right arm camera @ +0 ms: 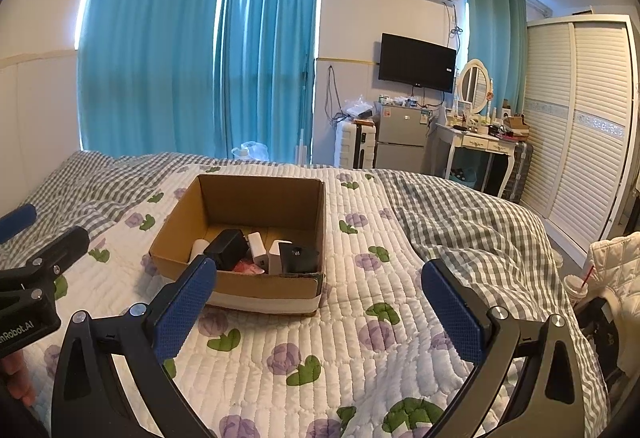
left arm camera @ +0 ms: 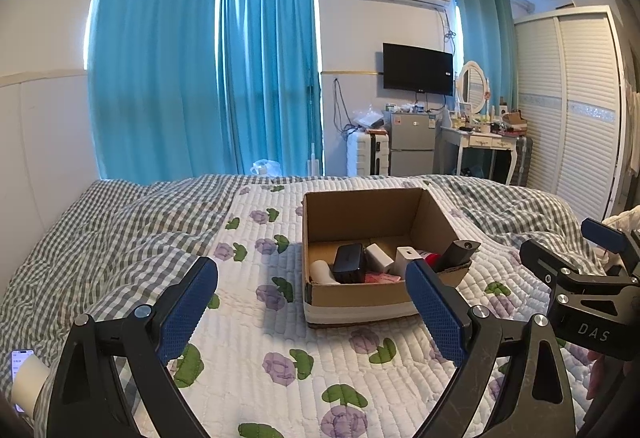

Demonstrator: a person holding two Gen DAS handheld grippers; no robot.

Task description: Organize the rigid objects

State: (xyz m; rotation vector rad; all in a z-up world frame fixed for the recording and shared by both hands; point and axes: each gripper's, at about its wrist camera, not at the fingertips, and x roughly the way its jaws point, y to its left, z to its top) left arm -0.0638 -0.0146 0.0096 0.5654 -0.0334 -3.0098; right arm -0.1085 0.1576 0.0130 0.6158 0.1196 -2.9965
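We hold both grippers, left (left arm camera: pixel 312 302) and right (right arm camera: pixel 316 302), jaws wide open and empty, above the bed (right arm camera: pixel 360 338). The objects (left arm camera: pixel 350 264) already lie together inside the box (left arm camera: pixel 360 298), so sorting seems finished.

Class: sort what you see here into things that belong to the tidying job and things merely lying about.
Job: cardboard box; black charger; white adapters; left gripper; right gripper.

Lying about: phone; drink cup; television.

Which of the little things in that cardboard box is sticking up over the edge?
The dark grey block at the box's near right corner: it leans on the rim, poking above it, while the others sit lower inside.
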